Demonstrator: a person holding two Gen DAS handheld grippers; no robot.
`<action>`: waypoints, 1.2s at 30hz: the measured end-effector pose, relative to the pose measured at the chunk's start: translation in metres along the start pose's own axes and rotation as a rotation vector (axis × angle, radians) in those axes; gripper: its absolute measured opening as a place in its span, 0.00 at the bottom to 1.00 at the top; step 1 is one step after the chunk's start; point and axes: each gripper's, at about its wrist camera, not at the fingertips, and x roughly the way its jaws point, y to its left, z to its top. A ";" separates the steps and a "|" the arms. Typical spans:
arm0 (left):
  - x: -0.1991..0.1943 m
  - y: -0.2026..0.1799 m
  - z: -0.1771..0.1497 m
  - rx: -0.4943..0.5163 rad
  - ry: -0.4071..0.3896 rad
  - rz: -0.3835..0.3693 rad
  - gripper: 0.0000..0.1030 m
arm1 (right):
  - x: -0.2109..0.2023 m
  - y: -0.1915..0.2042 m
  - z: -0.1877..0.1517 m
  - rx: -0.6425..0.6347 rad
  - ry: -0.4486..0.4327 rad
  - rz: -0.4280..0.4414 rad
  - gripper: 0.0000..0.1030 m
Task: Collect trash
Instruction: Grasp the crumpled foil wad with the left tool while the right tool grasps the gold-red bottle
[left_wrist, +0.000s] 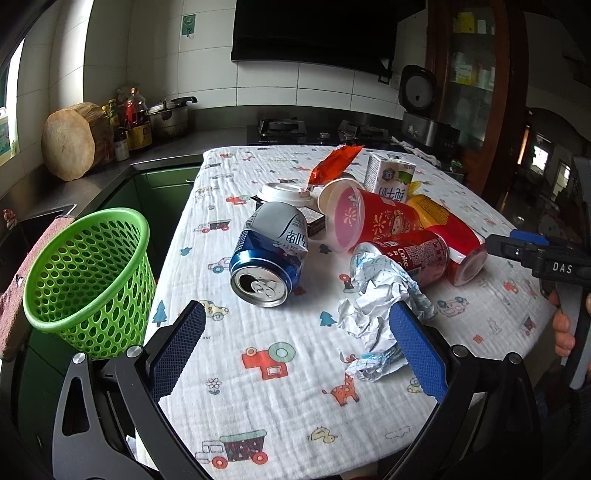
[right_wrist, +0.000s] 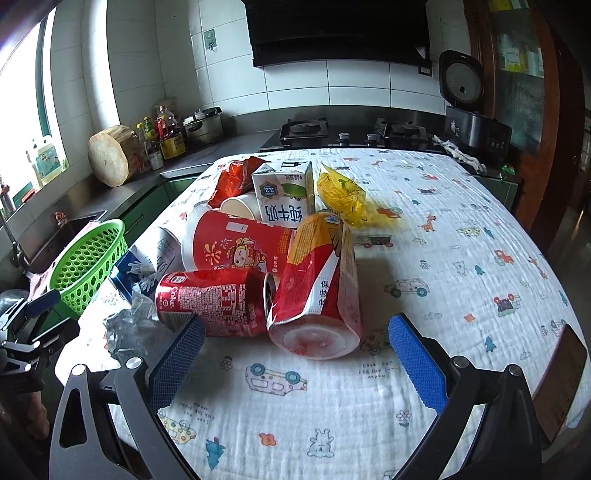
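Left wrist view: the left gripper (left_wrist: 297, 341) hangs spread before the blue can (left_wrist: 267, 254), apparently ready to grab it, with the green basket (left_wrist: 88, 277) waiting left of that can.

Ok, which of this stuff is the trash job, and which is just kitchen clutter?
Job: green basket, blue can, Coke can, crumpled foil, red cup, milk carton, crushed red-yellow can, orange wrapper, yellow wrapper.

Clutter: chopping block, pot, rice cooker.

Wooden chopping block (left_wrist: 75, 142), sauce bottles (left_wrist: 135, 122), steel pot (left_wrist: 170, 118), gas hob (right_wrist: 304, 131), rice cooker (right_wrist: 467, 107)
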 end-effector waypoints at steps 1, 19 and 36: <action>0.002 0.001 0.001 0.000 0.003 0.001 0.95 | 0.005 -0.002 0.005 -0.001 0.010 0.000 0.94; 0.027 -0.008 0.000 0.016 0.037 -0.158 0.95 | 0.096 -0.019 0.053 0.022 0.263 0.035 0.81; 0.066 -0.043 -0.009 0.117 0.138 -0.284 0.77 | 0.135 -0.033 0.051 0.036 0.387 0.040 0.74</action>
